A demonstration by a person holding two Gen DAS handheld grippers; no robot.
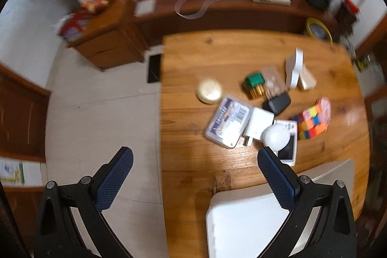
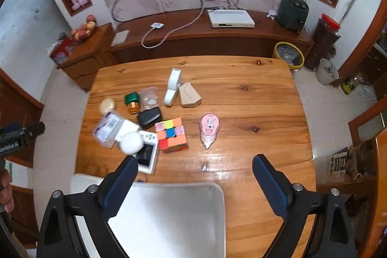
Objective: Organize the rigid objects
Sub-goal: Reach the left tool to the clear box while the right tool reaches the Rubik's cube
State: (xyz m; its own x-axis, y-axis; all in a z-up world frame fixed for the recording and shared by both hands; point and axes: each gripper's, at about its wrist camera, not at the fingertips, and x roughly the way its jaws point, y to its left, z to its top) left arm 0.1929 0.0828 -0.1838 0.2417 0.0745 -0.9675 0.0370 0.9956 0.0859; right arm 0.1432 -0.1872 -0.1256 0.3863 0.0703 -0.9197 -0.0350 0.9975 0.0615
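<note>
Hovering above a wooden table [image 2: 241,93] with jaws spread wide and gripping nothing: left gripper [image 1: 194,173] and right gripper [image 2: 194,173], both poised over the near edge by a white bin [image 2: 169,214]. Lying clustered left of the table's centre: cube [image 2: 171,134], white ball [image 2: 131,143] resting on a handheld console [image 2: 147,157], charger [image 1: 258,123], clear case [image 1: 228,123], black box [image 2: 150,116], gold tin [image 1: 210,91]. Sitting just apart to the right: pink dispenser [image 2: 209,128].
</note>
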